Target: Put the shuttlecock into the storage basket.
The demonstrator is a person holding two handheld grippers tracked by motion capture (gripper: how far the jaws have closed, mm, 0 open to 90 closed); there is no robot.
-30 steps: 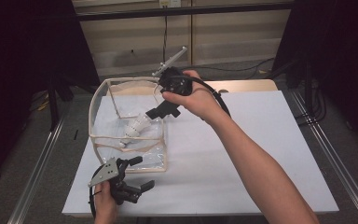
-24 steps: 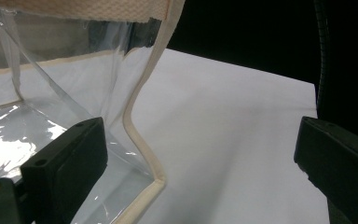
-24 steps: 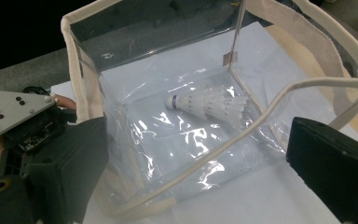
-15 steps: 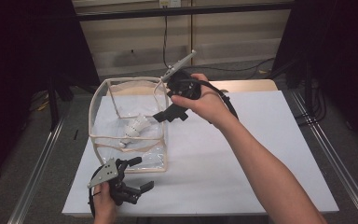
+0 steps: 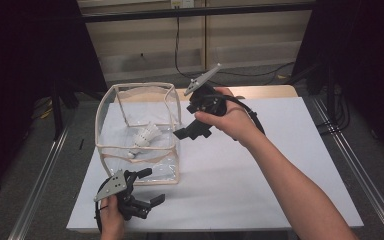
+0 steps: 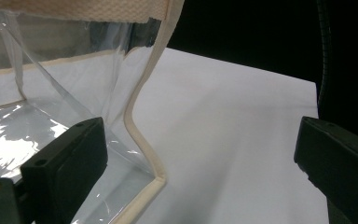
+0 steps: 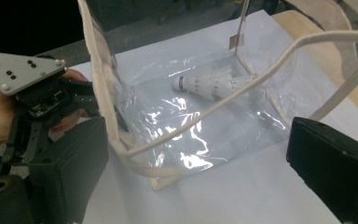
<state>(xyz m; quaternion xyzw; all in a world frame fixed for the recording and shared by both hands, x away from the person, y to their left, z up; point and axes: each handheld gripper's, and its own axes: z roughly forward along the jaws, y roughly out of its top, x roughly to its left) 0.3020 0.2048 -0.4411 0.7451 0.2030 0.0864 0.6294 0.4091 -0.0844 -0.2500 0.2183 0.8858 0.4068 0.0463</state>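
The white table (image 5: 260,170) takes up the middle of the high view, with dark floor and metal rails running along its left and right edges. Left of centre stands the clear bag (image 5: 140,135), a see-through box with cream trim, open at the top, its looped handle (image 7: 242,88) sagging across the mouth in the right gripper view. The shuttlecock (image 5: 145,136) lies on its side on the bag's floor, toward the far wall, cork end pointing to the frame's left in the right gripper view (image 7: 209,83).

Our right gripper (image 5: 192,131) hangs in the air just right of the bag's rim at upper centre, jaws spread wide with nothing between them. Our left gripper (image 5: 145,192) sits at lower left, just off the bag's near corner, jaws likewise parted and empty; in its own view the cream corner seam (image 6: 144,140) stands between them, not pinched.

We judge the step in hand to be clearing the bag with the shuttlecock dropped inside. To do it well we should lift the right gripper up and away to the frame's right, keeping its lower jaw off the rim and the slack handle, since a snag would tip the light bag. The left gripper could close on the near seam to steady it.

Open room lies on the bare right half of the table; the left side is tight, with the bag close to the table's left edge.
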